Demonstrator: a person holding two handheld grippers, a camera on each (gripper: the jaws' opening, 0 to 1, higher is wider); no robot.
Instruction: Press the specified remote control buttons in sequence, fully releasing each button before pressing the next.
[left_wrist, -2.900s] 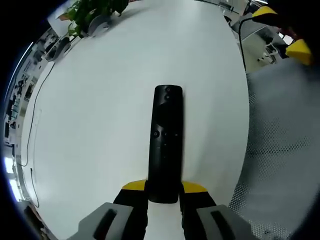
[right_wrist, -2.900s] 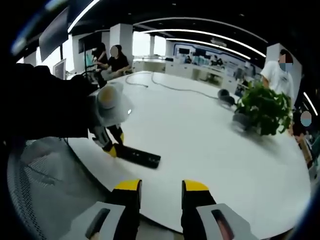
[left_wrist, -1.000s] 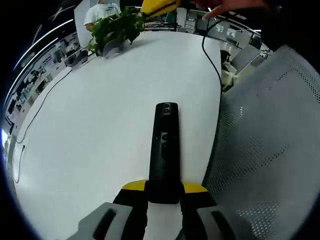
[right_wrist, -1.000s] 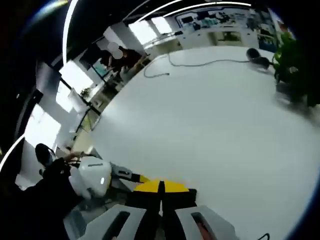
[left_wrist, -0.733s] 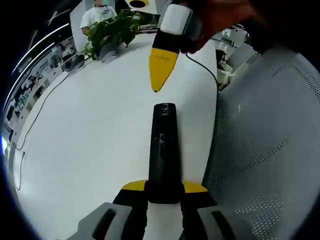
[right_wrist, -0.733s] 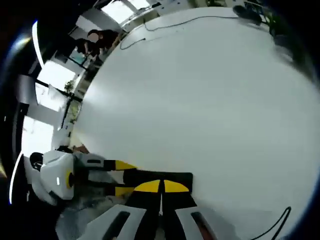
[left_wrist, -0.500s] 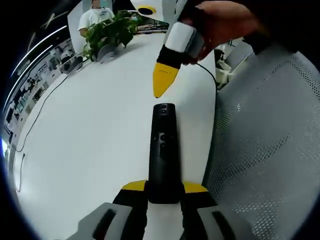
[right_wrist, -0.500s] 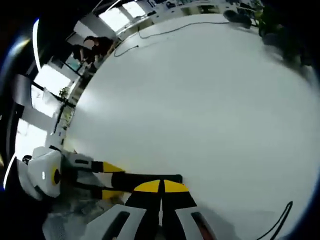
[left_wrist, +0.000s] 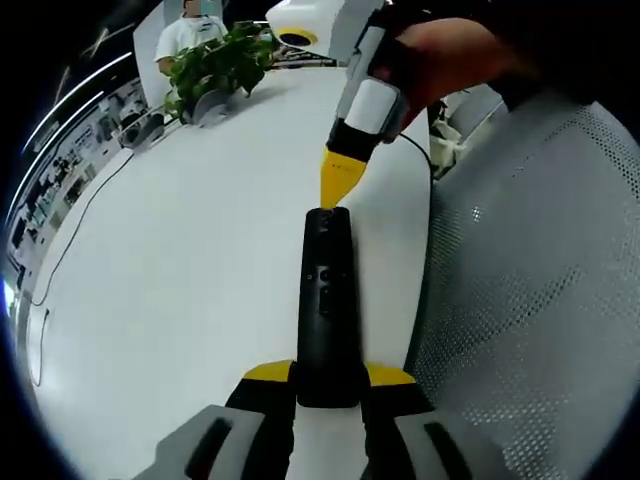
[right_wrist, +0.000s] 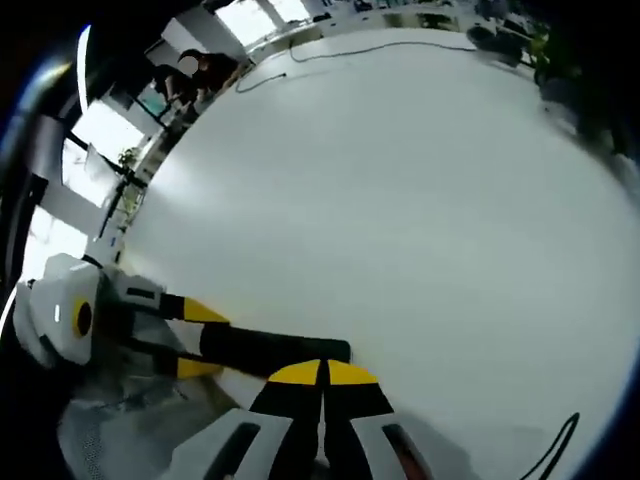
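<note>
Left gripper (left_wrist: 328, 375) clamped on near end of black remote (left_wrist: 327, 300), lying flat near right edge of white tabletop (left_wrist: 180, 250). Right gripper (left_wrist: 340, 180), jaws pressed together, tip touching remote's far end. Potted plant (left_wrist: 220, 60) at far tabletop edge.

White table (left_wrist: 180, 260) with a potted plant (left_wrist: 215, 65) at the far edge. Thin cable (left_wrist: 75, 235) trails across it. Grey mesh chair (left_wrist: 530, 300) alongside.
</note>
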